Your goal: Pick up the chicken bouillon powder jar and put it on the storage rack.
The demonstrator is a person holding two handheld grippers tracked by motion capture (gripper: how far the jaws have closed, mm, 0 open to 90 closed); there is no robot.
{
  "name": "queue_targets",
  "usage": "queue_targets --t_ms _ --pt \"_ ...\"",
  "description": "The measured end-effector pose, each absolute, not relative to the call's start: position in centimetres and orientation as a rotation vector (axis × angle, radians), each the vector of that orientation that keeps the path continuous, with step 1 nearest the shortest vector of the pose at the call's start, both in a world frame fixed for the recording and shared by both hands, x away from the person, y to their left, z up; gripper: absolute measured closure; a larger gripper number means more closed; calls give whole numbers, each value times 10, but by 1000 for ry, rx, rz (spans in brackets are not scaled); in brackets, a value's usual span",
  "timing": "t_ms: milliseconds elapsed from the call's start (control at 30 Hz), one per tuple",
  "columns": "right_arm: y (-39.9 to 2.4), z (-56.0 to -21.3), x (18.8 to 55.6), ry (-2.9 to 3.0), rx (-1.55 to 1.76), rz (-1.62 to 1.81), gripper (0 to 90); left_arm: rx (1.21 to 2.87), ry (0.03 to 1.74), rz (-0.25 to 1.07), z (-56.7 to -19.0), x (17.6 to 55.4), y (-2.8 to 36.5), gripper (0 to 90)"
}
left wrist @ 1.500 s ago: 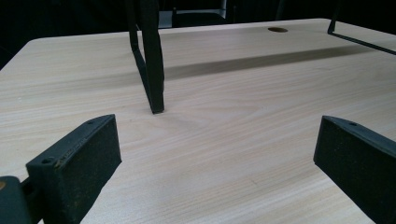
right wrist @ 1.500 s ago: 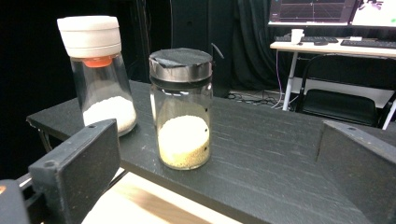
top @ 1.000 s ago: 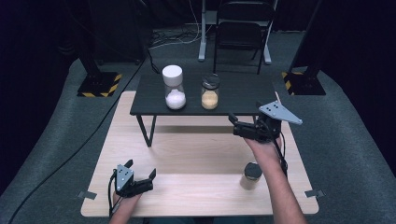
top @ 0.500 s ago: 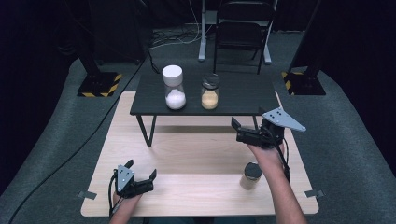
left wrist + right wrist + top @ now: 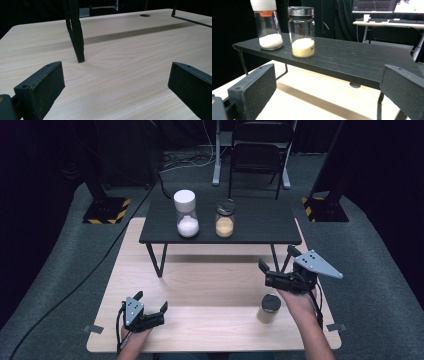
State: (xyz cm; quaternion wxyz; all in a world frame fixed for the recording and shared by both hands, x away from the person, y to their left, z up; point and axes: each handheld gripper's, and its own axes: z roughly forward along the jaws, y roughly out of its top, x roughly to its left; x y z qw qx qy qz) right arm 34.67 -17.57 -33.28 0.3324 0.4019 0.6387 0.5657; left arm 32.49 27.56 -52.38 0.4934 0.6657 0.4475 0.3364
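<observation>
Pale wood grain, smooth and matt, on the table (image 5: 120, 75) under the left gripper (image 5: 150, 310). Black jaws rough, grainy, matt. Ahead of the right gripper (image 5: 324, 92): dark shelf (image 5: 352, 60) with fine ridged texture, clear glossy glass jar (image 5: 301, 32) with dull metal-looking lid, glass shaker (image 5: 267, 27) with smooth white plastic cap.

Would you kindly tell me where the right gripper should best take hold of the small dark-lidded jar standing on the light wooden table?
Probably around the middle of the small dark-lidded jar, coming level from the side. It stands upright on the light wooden table with round walls, so the open right gripper, just beyond it, could close on opposite sides below the lid.
</observation>
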Motion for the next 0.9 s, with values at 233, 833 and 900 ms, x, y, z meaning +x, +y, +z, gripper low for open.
queue_targets --t_ms 233,833,900 --pt "-191 -340 338 1642 1059 1491 0 1613 1086 817 -524 325 276 2" --pt "-229 -362 315 1583 1094 1478 1 1612 1095 810 -524 326 276 2" --pt "-232 -365 312 1581 1098 1481 1 1613 1095 809 -524 326 276 2"
